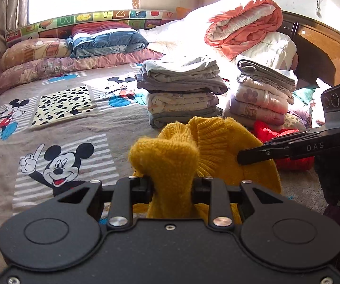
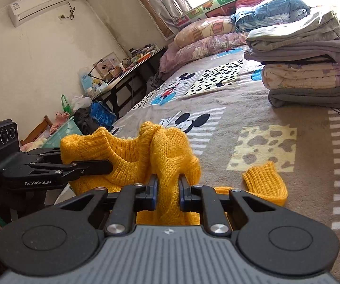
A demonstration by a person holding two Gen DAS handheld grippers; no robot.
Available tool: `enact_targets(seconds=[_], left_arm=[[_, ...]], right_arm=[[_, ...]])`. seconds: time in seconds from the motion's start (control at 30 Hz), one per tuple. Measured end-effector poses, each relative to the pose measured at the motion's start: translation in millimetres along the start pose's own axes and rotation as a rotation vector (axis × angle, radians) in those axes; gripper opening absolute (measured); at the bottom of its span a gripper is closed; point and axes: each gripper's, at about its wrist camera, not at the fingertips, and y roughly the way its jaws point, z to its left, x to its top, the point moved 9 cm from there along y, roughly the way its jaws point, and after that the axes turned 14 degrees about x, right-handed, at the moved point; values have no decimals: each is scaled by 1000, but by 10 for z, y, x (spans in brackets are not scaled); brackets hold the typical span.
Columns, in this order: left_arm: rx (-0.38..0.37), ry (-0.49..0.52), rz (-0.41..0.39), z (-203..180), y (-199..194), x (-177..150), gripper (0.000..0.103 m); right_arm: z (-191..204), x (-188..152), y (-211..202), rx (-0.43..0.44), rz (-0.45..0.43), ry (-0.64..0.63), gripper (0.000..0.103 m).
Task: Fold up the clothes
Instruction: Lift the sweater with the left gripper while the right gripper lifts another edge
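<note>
Two stacks of folded clothes (image 1: 181, 92) sit on the bed (image 1: 80, 127) at 12 and 1 o'clock; mustard knit sweater (image 2: 167, 156) unfolded at centre, bunched; left claw (image 1: 172, 187) and right claw (image 2: 167, 184) each pinch its knit; red garment (image 1: 285, 146) waits at 3 o'clock.

"GenRobot.AI" stands in white on the black left gripper (image 2: 87, 166) at nine o'clock; "DAS" marks the black right gripper (image 1: 252, 157) at three o'clock.
</note>
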Motion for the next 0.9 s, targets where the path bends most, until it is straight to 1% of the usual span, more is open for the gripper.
enact_targets(seconds=[0.17,0.3,0.43,0.57,0.63,0.7,0.77,0.83,0.9], left_arm=[[49,24,-39,156,144,502,26],[93,28,-68,301,281,894,26],[148,57,-101,395,386,1248,25],[212,64,-179,509,451,1659,25],[263,72,-247,554,475,1813,25],[290,69,-307,572,518,1856,25],[303,61,-317,569,622,1759,25],[299,56,-275,534,783,1489,25],[276,75,-209,434,908,1103,25]], right_arm=[[23,616,25,-9,-67,-46,18],[-2,1067,99,-24,-102,-74,18],[-30,1491,185,-44,-138,-113,18],[-106,1908,290,-68,-177,-147,18],[-146,2112,302,-86,-209,-169,17],[-173,2286,316,-115,-244,-209,17],[-206,2365,359,-141,-268,-252,17],[-247,2424,408,-166,-287,-291,17],[-401,2240,521,-187,-253,-284,17]])
